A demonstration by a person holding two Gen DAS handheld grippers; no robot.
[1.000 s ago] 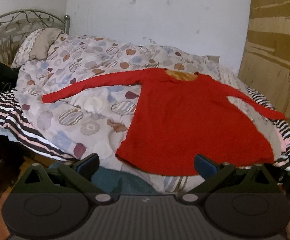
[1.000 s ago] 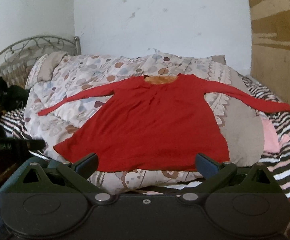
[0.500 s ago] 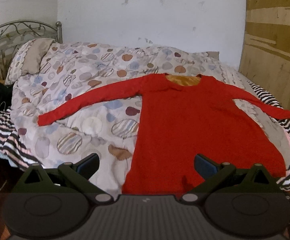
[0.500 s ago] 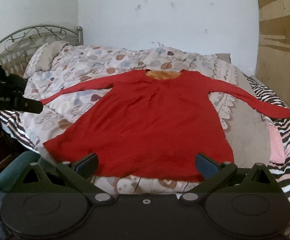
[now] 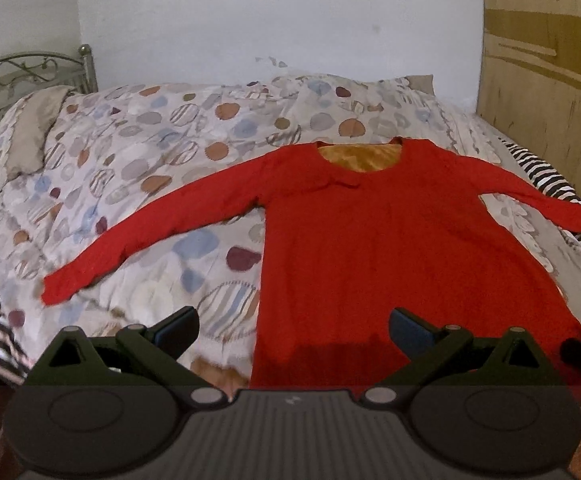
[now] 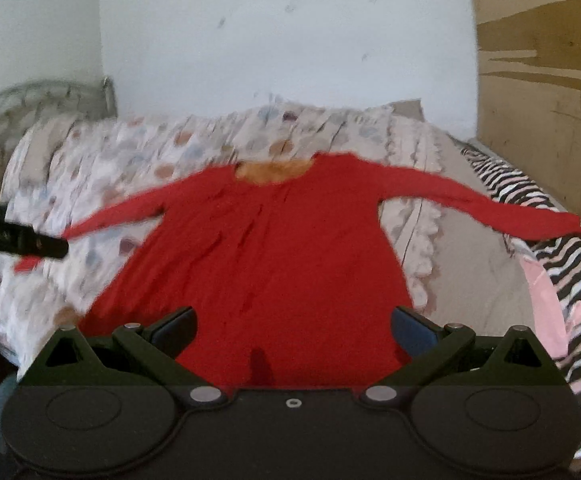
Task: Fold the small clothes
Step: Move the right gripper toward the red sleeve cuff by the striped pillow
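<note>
Lying flat on the bed's spotted duvet (image 5: 138,168), sleeves spread, the red top (image 5: 390,248) looks soft, light and limp; its hem corners nearest both grippers suit pinching. Left gripper (image 5: 293,326) and right gripper (image 6: 292,326) hover released, fingers empty

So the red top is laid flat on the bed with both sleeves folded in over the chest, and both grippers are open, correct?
Not quite. The red top lies flat on the bed, but both sleeves are spread straight out to the sides, as the left wrist view shows. Both grippers, left and right, are open.
</note>
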